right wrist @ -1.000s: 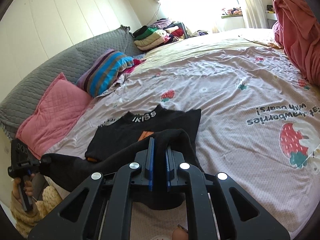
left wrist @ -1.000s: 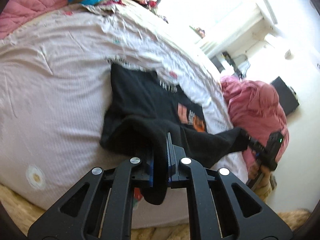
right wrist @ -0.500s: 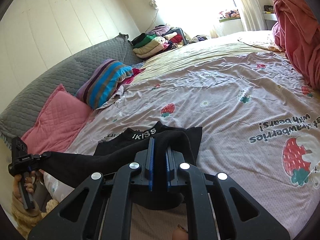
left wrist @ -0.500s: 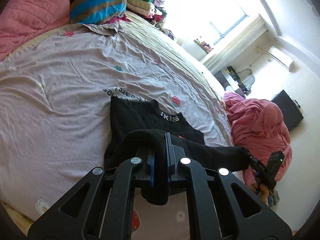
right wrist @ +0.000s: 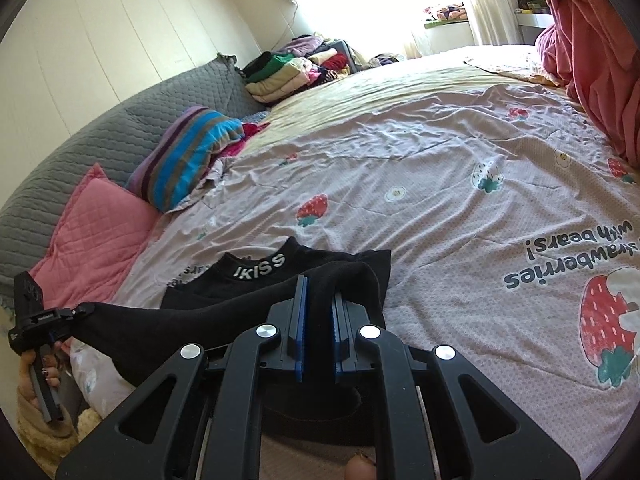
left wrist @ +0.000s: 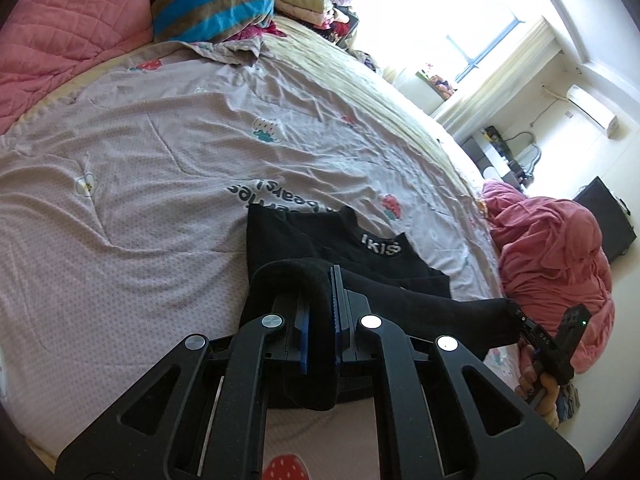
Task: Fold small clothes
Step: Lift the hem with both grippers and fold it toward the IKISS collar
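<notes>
Item: black garment [left wrist: 320,240], small, with a collar band lettered "IKISS" [right wrist: 260,267]. Location: lies on the lilac strawberry-print bedsheet [left wrist: 160,152], lower centre of both wrist views, collar end flat on the sheet directly ahead of the fingertips; the near edge is lifted off the bed and stretched as a taut band between the two tools. Left gripper [left wrist: 319,312]: lower centre of the left wrist view, jaws clenched on a fold of the black cloth, which arches over the left pad and hangs down between the blue-edged pads; the same tool appears at the far left of the right wrist view [right wrist: 86,309], gripping the end of the stretched band, held by a hand [right wrist: 38,372]. Right gripper [right wrist: 318,320]: lower centre of the right wrist view, jaws clamped on a thick bunch of the same cloth, which humps over the right pad; seen again at lower right of the left wrist view [left wrist: 514,308], pinching the other end of the band. Surroundings: striped pillow [right wrist: 188,152] and pink quilted cushion [right wrist: 96,232] at left of the right wrist view, grey headboard cover [right wrist: 120,128] behind them; stack of folded clothes [right wrist: 288,72] at upper centre; pink bundled duvet [left wrist: 552,248] at right of the left wrist view.
</notes>
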The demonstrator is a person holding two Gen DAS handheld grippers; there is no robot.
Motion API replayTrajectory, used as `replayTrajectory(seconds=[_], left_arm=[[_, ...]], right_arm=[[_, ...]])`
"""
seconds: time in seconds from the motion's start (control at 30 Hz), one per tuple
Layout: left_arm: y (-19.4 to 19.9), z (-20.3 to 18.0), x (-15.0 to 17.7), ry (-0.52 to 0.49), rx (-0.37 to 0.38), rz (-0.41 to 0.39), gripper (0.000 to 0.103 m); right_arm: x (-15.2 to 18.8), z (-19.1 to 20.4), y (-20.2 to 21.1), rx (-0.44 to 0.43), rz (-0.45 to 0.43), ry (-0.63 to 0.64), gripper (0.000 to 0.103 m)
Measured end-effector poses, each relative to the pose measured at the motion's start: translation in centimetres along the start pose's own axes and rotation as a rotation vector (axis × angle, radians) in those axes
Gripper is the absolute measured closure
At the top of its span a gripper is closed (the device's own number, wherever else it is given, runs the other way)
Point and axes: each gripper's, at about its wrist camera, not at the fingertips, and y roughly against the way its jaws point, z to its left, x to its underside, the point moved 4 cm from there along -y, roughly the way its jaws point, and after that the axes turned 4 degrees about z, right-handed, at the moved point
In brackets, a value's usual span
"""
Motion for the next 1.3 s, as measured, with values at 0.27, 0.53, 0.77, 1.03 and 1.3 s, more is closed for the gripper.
replayTrajectory(seconds=[0.27, 0.53, 0.77, 1.03, 1.3], left_arm=[[-2.9, 1.7, 0.1, 0.015, -0.04, 0.037, 0.1], [-3.1, 2.2, 0.6, -0.007, -0.105, 0.013, 0.096], [0.3, 0.7, 1.2, -0.096, -0.177, -0.084, 0.085], [0.3, -1.1, 4.6, -0.206, -0.233, -0.057, 0.084], [-3.5, -1.9, 8.0, -0.287, -0.299, 0.034, 0.08]], right_arm=[[0.7, -0.9, -2.6, 0.028, 0.049, -0.014, 0.094], [1.5, -1.8, -3.7, 0.052, 0.065, -0.038, 0.07], [2.6, -1.5, -2.5, 0.061, 0.053, -0.008, 0.07], [4.7, 1.3, -1.3, 0.08, 0.085, 0.16, 0.08], [7.1, 3.0, -2.4, 0.092, 0.143, 0.244, 0.08]])
